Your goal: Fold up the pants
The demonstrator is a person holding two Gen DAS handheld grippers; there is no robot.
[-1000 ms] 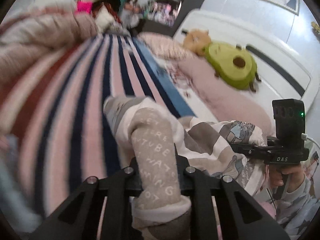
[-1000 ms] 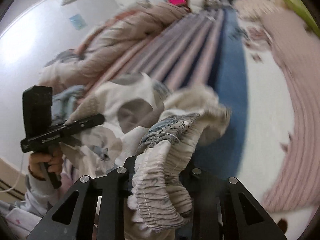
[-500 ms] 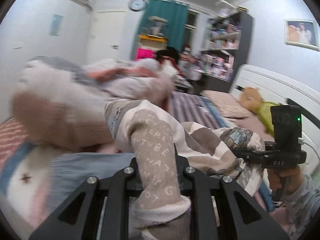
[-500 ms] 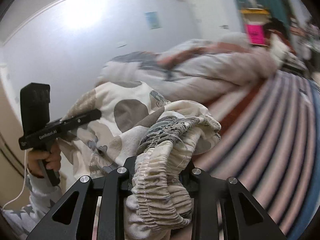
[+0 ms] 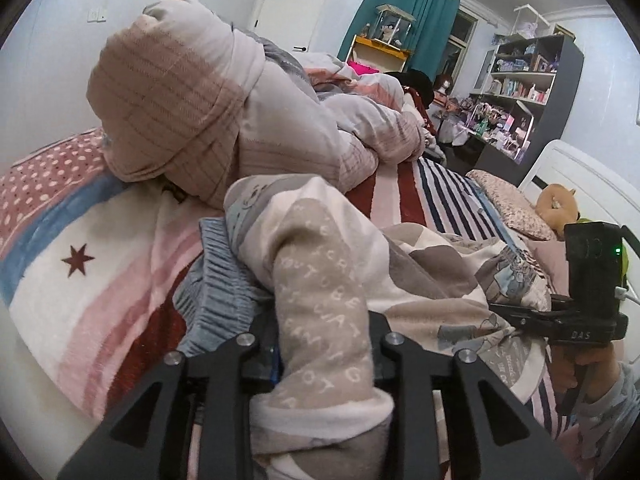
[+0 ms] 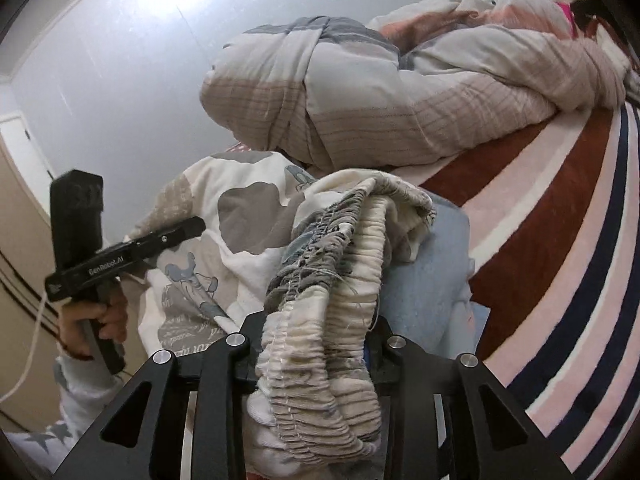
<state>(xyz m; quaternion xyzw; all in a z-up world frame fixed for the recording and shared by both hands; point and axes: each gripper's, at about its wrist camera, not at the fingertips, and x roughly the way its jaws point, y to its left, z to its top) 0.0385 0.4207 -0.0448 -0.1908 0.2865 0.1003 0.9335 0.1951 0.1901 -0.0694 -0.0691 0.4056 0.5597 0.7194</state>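
While the pants (image 5: 420,280) hang stretched between the two tools above the striped bedspread (image 6: 560,240), the left gripper (image 5: 324,344) pinches a lettered beige cuff end and the right gripper (image 6: 316,344) is clamped on the gathered elastic waistband — both closed tight on cloth. A blue garment (image 6: 432,280) lies just under the pants on the bed. Behind it a bundled quilt (image 5: 224,92) sits heaped — well apart from the plush toy (image 5: 556,204) near the headboard.
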